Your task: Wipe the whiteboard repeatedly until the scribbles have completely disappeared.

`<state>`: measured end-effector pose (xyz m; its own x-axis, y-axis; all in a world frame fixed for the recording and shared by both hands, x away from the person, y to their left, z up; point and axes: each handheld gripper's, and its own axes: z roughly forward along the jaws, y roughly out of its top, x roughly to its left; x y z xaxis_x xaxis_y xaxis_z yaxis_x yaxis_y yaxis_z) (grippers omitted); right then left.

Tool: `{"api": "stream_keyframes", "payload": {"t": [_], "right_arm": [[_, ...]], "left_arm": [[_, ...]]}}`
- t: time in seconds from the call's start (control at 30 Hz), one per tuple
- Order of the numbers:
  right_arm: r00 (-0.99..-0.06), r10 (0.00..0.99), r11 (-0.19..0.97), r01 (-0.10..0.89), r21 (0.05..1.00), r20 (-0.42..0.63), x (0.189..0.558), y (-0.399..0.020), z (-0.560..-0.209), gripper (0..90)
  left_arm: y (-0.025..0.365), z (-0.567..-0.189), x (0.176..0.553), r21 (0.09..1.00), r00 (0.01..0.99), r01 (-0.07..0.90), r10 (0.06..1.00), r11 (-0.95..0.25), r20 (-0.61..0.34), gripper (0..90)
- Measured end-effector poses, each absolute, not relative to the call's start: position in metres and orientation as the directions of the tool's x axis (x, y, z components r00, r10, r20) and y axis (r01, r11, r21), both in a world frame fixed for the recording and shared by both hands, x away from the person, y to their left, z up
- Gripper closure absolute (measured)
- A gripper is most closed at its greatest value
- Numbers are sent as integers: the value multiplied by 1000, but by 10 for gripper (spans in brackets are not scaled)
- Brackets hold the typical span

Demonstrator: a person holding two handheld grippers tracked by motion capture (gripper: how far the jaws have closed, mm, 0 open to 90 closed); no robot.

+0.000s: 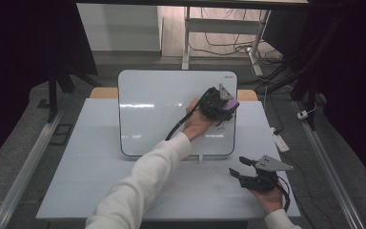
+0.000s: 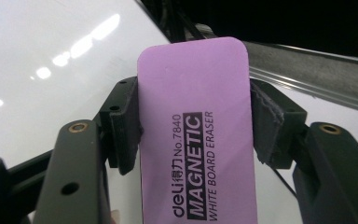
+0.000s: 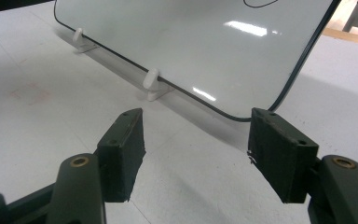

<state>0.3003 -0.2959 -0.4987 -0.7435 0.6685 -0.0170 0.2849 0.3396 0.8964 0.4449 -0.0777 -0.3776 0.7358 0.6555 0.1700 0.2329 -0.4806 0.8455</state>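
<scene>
A white board [image 1: 162, 109] leans on small white stands on the table [image 1: 100, 181]. My left gripper [image 1: 221, 102] is up against the board's right part, shut on a purple magnetic whiteboard eraser [image 2: 196, 130] [image 1: 229, 104]; both pads [image 2: 126, 126] press its long sides. A dark pen mark [image 1: 220, 127] shows on the board just below the eraser, and a curved pen line [image 3: 260, 3] at the board's top edge in the right gripper view. My right gripper [image 1: 240, 168] rests low at the table's front right, open, nothing between its pads [image 3: 123, 154].
White clip stands [image 3: 153, 84] hold the board's lower edge. Behind the table are a desk frame and loose cables on the floor [image 1: 228, 45]. A metal rail [image 1: 331, 176] runs along the right side.
</scene>
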Motion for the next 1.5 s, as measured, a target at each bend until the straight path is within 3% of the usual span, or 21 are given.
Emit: {"api": "stream_keyframes", "payload": {"t": [0.17,0.77,1.27,1.5], "right_arm": [[-744,668,338,286,897,-15,301,-296,-499,355],[-745,667,348,284,893,-23,300,-295,-500,354],[-744,668,347,285,894,-22,300,-296,-500,355],[-745,666,346,285,894,-20,301,-296,-500,354]], "left_arm": [[-78,-379,444,839,742,240,649,-489,166,406],[-93,-437,407,814,821,249,560,-525,110,407],[-63,-389,438,868,732,262,673,-421,105,406],[-74,-406,431,853,771,283,633,-438,69,407]]}}
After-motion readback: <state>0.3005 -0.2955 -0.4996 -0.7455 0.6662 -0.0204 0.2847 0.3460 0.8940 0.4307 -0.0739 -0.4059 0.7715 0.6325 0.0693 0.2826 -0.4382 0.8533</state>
